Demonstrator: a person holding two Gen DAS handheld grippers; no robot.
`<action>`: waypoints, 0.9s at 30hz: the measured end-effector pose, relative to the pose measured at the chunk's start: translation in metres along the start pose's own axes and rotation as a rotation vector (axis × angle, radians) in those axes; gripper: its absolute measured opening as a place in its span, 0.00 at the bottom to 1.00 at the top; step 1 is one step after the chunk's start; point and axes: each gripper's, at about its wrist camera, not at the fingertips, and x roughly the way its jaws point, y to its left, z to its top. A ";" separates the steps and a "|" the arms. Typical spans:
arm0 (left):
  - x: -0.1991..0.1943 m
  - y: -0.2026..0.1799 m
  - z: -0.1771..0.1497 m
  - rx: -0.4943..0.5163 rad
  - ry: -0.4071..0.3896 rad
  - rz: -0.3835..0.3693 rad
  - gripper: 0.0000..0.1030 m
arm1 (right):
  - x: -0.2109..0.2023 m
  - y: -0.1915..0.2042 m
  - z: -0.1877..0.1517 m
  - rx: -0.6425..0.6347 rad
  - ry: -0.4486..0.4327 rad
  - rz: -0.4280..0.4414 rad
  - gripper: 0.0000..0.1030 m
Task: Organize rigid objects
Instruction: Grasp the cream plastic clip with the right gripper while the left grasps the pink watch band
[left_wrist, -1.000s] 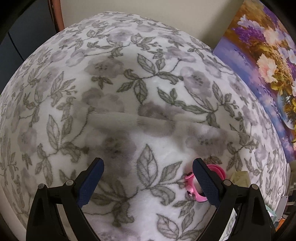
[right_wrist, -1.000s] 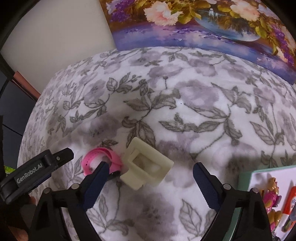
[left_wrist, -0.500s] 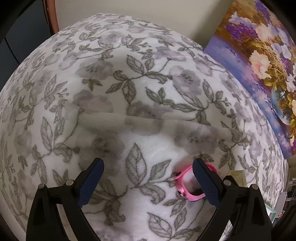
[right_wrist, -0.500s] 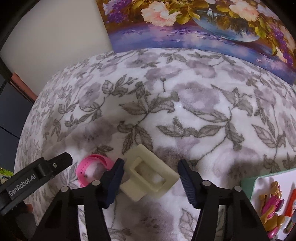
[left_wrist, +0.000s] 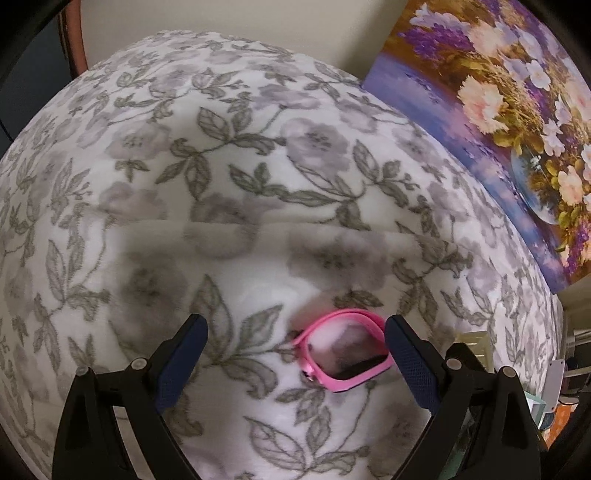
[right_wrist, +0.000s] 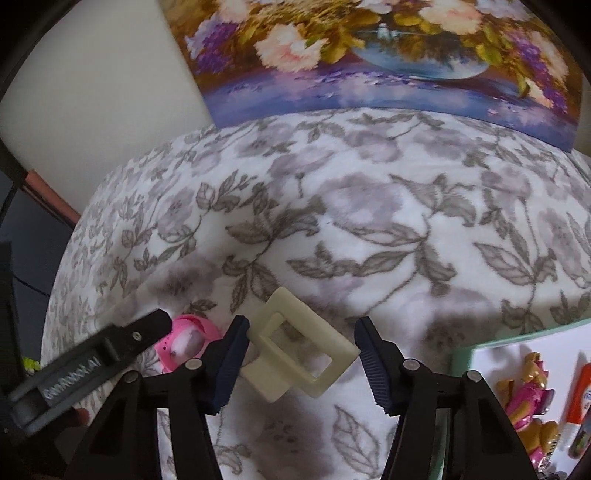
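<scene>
A pink watch-like band (left_wrist: 345, 350) lies on the floral blanket (left_wrist: 258, 184), just inside the right finger of my open left gripper (left_wrist: 295, 343). In the right wrist view a cream rectangular hair claw clip (right_wrist: 299, 350) sits between the jaws of my right gripper (right_wrist: 301, 354). The jaws stand close on both sides of it and the left one touches it. The pink band (right_wrist: 184, 343) shows to its left, partly behind the left gripper's black body (right_wrist: 92, 365).
A flower painting (right_wrist: 369, 55) leans against the wall behind the blanket. A pale green tray (right_wrist: 524, 339) at the right holds several small items, among them a pink and gold toy (right_wrist: 528, 398). A dark gap and brown frame (left_wrist: 74, 48) lie at the left.
My left gripper moved right, bringing the pink band between its fingers. My right gripper narrowed around the cream clip and came closer to it.
</scene>
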 end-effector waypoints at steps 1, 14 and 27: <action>0.000 -0.001 -0.001 0.003 0.001 -0.002 0.94 | -0.002 -0.002 0.000 0.003 -0.004 -0.003 0.60; 0.009 -0.014 -0.009 0.054 0.033 -0.025 0.94 | -0.028 -0.023 -0.004 0.047 -0.066 -0.005 0.60; 0.011 -0.035 -0.015 0.142 -0.001 0.013 0.75 | -0.034 -0.035 -0.006 0.091 -0.063 0.003 0.60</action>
